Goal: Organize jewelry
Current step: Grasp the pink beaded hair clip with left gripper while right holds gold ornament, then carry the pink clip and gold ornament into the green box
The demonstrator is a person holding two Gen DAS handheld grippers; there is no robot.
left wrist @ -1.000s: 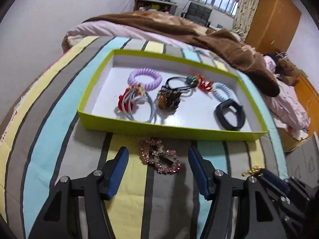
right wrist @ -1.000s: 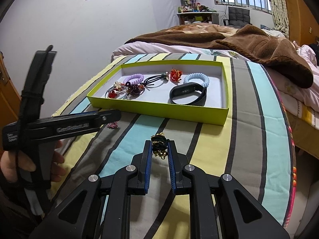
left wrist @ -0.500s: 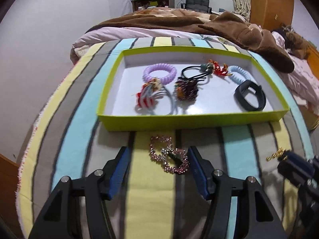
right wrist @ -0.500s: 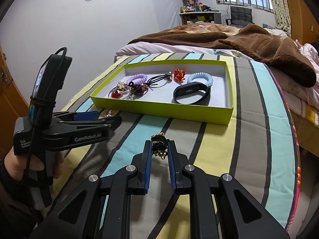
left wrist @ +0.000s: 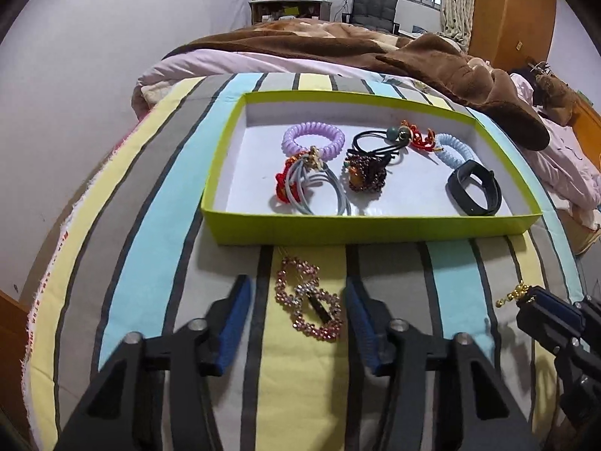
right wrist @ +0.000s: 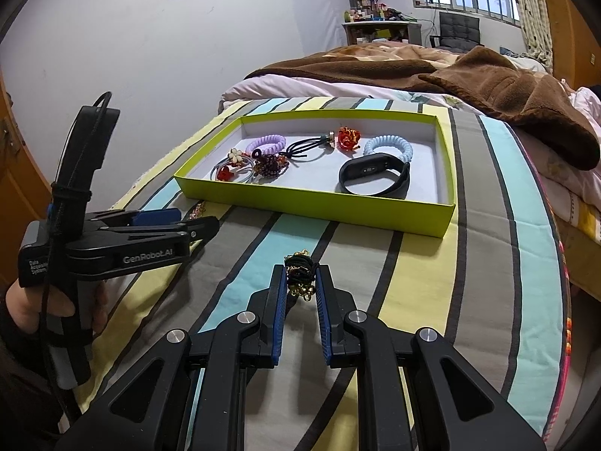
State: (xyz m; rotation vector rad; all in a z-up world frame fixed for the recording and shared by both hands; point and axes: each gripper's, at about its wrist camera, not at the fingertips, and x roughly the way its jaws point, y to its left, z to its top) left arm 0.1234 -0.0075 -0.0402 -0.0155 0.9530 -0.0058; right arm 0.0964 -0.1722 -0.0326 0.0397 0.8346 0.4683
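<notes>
A: The left tool [left wrist: 296,300] — how do its jaws stand?

B: Released, spread wide, low over the striped bed cover [left wrist: 157,248]. A pink rhinestone hair clip [left wrist: 308,298] lies on the cover between the two blue pads [left wrist: 234,312], touching neither.

A: And the right tool [right wrist: 298,285]?

B: Clenched on a small black hair tie with gold beads [right wrist: 299,274], pinched between its pads, near the foot edge of the bed. From the left wrist view only the gold beads poke out at the right tool's tip.

A: What lies beyond the clip?

B: Just past it, the near wall of a lime-green tray [left wrist: 375,227] with a white floor, set on the striped cover. Inside, nearest the front wall: grey hair ties with a red ornament [left wrist: 304,184], a dark beaded bracelet [left wrist: 366,174], and a black fitness band [left wrist: 474,188] toward the tray's right end.

A: Further back?

B: A lilac spiral hair tie [left wrist: 313,139], a black hair tie with round beads [left wrist: 379,143], a red ornament [left wrist: 420,137] and a pale blue spiral hair tie [left wrist: 452,150]. Behind the tray a brown blanket [left wrist: 375,50] is heaped across the bed.
</notes>
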